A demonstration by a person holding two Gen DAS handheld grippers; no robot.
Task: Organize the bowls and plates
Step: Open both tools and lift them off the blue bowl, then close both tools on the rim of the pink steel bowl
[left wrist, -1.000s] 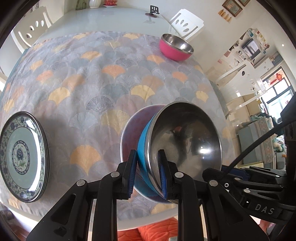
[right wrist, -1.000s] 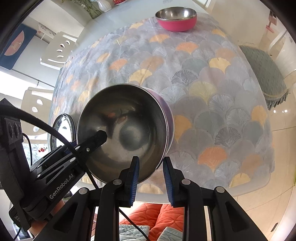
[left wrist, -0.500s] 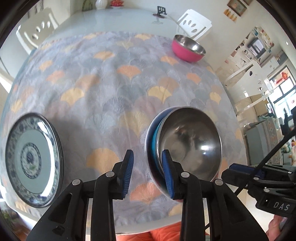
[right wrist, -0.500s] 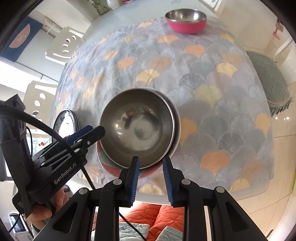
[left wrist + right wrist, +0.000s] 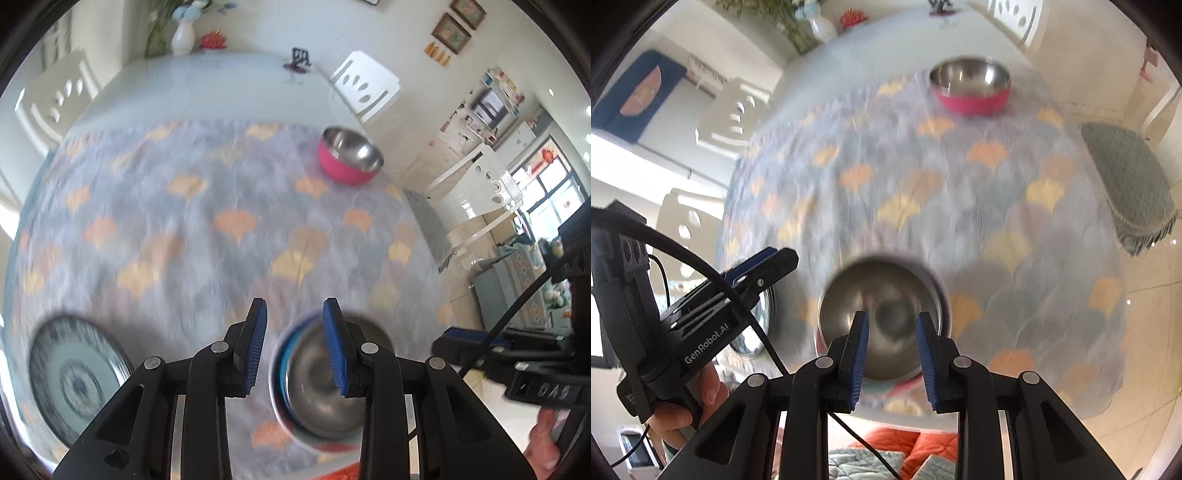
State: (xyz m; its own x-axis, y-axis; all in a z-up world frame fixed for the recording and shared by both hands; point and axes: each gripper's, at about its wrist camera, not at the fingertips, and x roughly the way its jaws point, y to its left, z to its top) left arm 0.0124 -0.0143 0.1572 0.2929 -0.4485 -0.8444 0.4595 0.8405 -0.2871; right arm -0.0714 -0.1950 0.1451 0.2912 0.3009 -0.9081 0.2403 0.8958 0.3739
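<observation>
A steel-lined blue bowl sits nested in a larger bowl (image 5: 317,387) near the table's front edge, also seen as the nested bowls (image 5: 882,314) from the right wrist. My left gripper (image 5: 294,345) hovers above their left rim, open with nothing between its blue pads. My right gripper (image 5: 892,352) hangs over the bowls' near side, jaws apart and empty. A pink steel-lined bowl (image 5: 349,160) stands at the far right of the cloth. The stack of blue-and-white plates (image 5: 74,380) lies at the front left. Both views are blurred.
A fan-patterned cloth (image 5: 221,221) covers the near half of the round white table. White chairs (image 5: 364,86) stand around it. A vase (image 5: 183,37) and a small black stand (image 5: 299,59) are at the far edge. A grey stool cushion (image 5: 1126,184) is off to the right.
My left gripper let go of the blue bowl's rim, and the tilted bowl settled flat into the larger one. Both grippers then rose and drew back from the bowls.
</observation>
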